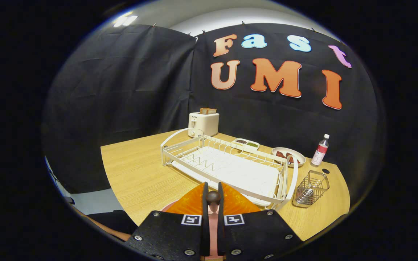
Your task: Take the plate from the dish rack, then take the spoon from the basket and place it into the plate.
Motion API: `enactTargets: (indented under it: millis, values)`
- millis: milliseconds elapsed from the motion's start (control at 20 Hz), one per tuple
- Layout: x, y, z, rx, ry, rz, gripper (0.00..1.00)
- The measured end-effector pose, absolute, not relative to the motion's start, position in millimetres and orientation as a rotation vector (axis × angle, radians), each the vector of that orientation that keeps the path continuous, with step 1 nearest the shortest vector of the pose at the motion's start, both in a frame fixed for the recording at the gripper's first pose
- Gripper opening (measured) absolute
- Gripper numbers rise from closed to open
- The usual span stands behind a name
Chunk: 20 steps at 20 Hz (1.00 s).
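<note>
Holding the spoon (213, 203) pinched between the closed fingers of our gripper (213, 217), we hover over the orange plate (191, 204) beside the dish rack (227, 166); we should lower gently, then release once it rests inside.

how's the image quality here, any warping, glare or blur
Gripper view: strong fisheye warp, the table edge and dish rack bow outward; a ceiling light glares at the top; the gripper, shut on the orange plate, looks slightly soft up close.
</note>
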State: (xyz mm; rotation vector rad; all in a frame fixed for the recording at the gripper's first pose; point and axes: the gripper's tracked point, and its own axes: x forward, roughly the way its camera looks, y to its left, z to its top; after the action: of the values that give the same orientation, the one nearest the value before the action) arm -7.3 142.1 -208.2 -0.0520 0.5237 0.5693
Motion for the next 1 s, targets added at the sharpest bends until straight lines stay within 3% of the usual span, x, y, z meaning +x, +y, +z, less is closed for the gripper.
enactTargets:
  millis: [150, 550, 750, 1000]
  values:
    - [-12.1, 132.2, -213.3, -0.031, 0.541, 0.565, 0.09]
    - [-22.8, 89.6, -246.2, -0.067, 0.641, 0.463, 0.24]
    - [-14.8, 77.7, -239.3, -0.044, 0.621, 0.408, 0.36]
    - [-2.5, 66.7, -206.8, -0.053, 0.534, 0.338, 0.61]
